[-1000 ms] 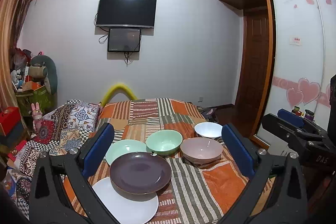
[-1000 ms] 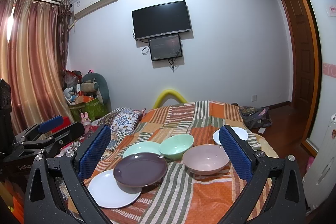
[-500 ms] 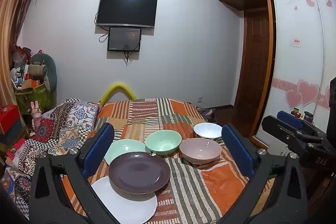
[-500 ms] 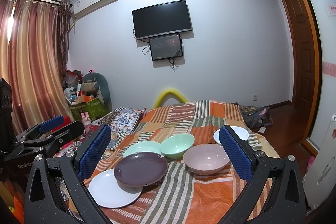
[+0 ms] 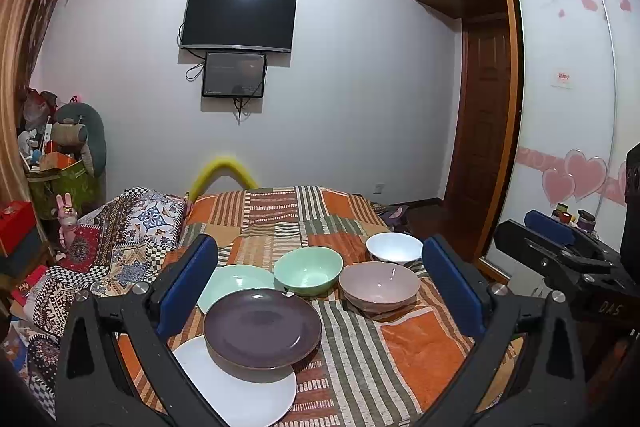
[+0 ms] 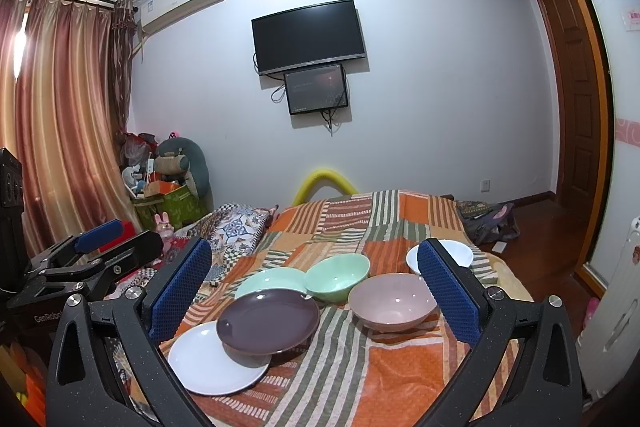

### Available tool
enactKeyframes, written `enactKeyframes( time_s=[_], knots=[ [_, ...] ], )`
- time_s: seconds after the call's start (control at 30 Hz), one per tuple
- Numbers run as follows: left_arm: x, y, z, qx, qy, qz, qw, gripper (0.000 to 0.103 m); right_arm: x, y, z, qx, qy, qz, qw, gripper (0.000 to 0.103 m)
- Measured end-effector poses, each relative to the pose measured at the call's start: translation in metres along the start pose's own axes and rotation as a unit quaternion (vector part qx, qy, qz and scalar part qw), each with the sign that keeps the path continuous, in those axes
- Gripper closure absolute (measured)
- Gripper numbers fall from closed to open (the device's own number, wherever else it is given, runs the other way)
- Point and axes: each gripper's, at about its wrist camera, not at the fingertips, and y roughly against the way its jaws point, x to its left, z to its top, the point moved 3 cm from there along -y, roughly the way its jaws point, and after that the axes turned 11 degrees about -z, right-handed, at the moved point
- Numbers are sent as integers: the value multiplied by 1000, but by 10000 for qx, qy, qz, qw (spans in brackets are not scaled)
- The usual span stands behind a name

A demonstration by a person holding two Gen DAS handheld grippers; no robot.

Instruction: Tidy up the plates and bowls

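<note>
Left tongs (image 5: 320, 287): spread wide, empty, held above the near end of the bed (image 5: 416, 343). Right tongs (image 6: 314, 291): likewise spread, empty.

Between the left tongs' pads: purple plate (image 5: 262, 327) overlapping white plate (image 5: 248, 387), which lies nearest. Beyond these, pale green plate (image 5: 232, 281), with green bowl (image 5: 308, 269) just beside it. Toward the right pad: pink bowl (image 5: 380, 285); white bowl (image 5: 394, 247) behind it. All rest on the striped bedspread.
</note>
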Motion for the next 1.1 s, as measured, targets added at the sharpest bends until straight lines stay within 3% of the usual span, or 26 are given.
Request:
enactKeyframes(
  time_s=[1.1],
  knots=[
    [-5, 1, 2, 53, -72, -118, 9999, 0, 0, -2, -3, 38, 4, 15, 10000, 0]
  ],
)
